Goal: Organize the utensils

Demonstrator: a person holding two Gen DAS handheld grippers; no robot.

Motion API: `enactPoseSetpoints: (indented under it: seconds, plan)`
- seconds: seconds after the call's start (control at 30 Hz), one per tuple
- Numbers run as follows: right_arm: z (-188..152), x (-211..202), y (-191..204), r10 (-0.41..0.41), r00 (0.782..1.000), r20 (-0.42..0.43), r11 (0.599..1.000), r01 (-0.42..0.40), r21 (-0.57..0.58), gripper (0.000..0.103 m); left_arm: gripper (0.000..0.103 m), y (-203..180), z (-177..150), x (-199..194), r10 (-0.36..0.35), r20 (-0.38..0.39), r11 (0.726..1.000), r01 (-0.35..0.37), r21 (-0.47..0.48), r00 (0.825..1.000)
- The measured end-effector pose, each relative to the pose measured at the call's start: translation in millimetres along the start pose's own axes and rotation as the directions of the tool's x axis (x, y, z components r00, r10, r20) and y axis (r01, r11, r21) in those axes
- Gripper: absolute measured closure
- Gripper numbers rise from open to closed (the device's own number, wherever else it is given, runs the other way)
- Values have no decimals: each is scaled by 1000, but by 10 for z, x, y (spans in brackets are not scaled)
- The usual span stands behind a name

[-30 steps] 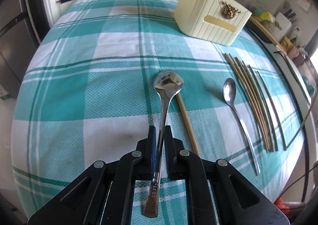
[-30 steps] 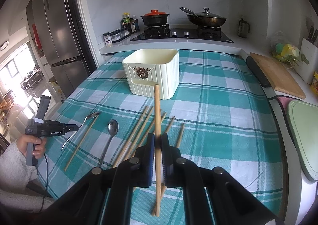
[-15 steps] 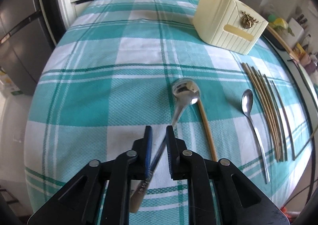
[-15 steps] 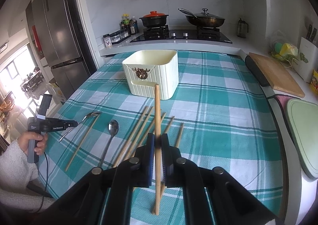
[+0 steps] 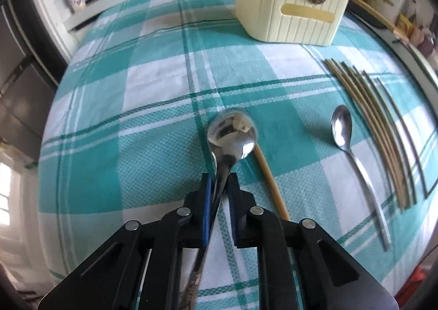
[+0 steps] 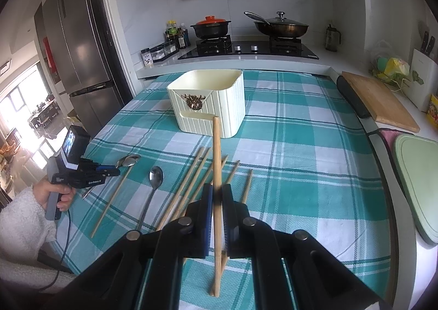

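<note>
My left gripper [image 5: 219, 177] is shut on the handle of a large steel spoon [image 5: 232, 133], whose bowl points forward above the cloth. It also shows in the right wrist view [image 6: 116, 171]. My right gripper [image 6: 216, 189] is shut on a wooden chopstick [image 6: 216, 151] and holds it above the table, tip towards the cream ribbed holder [image 6: 210, 103]. The holder also shows in the left wrist view [image 5: 290, 0]. A smaller spoon [image 5: 342, 129] lies flat to the right, beside a row of several chopsticks [image 5: 377, 123]. One loose chopstick [image 5: 269, 175] lies by the held spoon.
A teal checked cloth [image 6: 301, 145] covers the table. A stove with pots [image 6: 246, 28] stands behind it, a fridge [image 6: 79, 44] at the left. A wooden board [image 6: 380, 102] and a green board [image 6: 418, 186] lie at the right.
My left gripper has closed in on the large spoon and lifted it, swinging towards the holder. The right gripper has barely moved with its chopstick.
</note>
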State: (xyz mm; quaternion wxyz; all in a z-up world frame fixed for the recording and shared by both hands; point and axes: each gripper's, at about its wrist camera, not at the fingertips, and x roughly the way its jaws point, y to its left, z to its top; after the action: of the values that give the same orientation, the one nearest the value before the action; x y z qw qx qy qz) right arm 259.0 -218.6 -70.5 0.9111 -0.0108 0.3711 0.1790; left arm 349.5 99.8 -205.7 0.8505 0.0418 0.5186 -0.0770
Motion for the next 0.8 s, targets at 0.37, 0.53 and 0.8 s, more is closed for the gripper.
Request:
enactPoseSetpoints:
  seconds: [0.37,0.53,0.8]
  plan:
    - [11,74,-31,8,1000,1,1000,-8,17,96,96,604,-59,-3,-97,-3,967,94,-236,995]
    - [22,111,11,8,1000,-2,1000,-8,10,96,83,582,-76,-48,-80,10,970,81,-230,997]
    - [68,199,57,7,1000,-15,1000,-7,-8,96,17,413,158,33,118,53,983,-109,-147,992]
